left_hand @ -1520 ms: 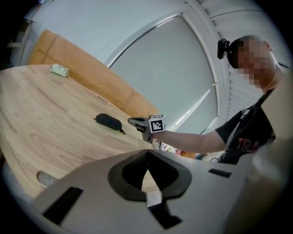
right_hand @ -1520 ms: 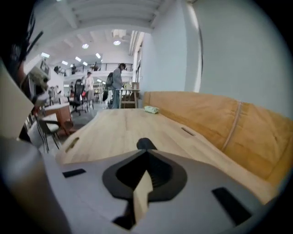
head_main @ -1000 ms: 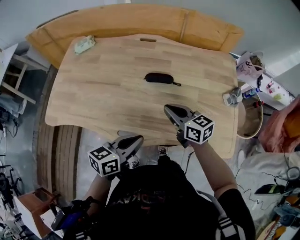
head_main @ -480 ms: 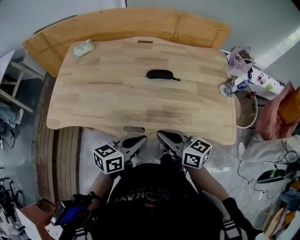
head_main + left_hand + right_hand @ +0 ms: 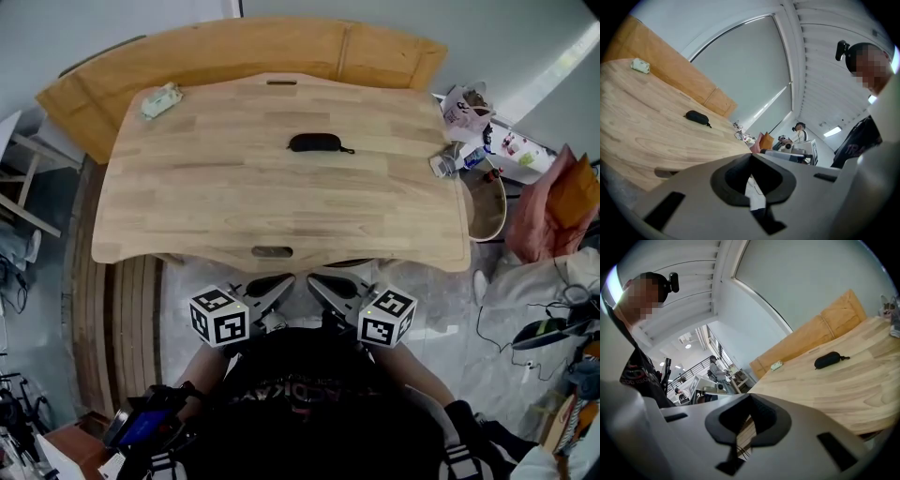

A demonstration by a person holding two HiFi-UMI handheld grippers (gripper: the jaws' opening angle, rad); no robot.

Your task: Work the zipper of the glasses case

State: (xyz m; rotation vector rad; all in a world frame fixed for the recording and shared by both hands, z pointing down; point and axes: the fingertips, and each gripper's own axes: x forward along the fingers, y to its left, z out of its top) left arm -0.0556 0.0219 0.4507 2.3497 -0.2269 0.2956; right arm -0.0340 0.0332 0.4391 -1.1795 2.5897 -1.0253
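Observation:
The black glasses case lies zipped on the far middle of the wooden table, its pull cord trailing right. My left gripper and right gripper are both shut and empty. They sit side by side below the table's near edge, close to the person's body, with their tips angled toward each other. Far ahead in the left gripper view lies the case, beyond my shut left gripper. The right gripper view also has the case in the distance, past my shut right gripper.
A green-white packet rests at the table's far left corner. Small bottles stand at the right edge, near a patterned bag. A wooden bench curves behind the table. Other people stand in the background of both gripper views.
The right gripper has drawn back from over the table's near part to below its edge, beside the left gripper. The left gripper has shifted slightly right. The case has not moved.

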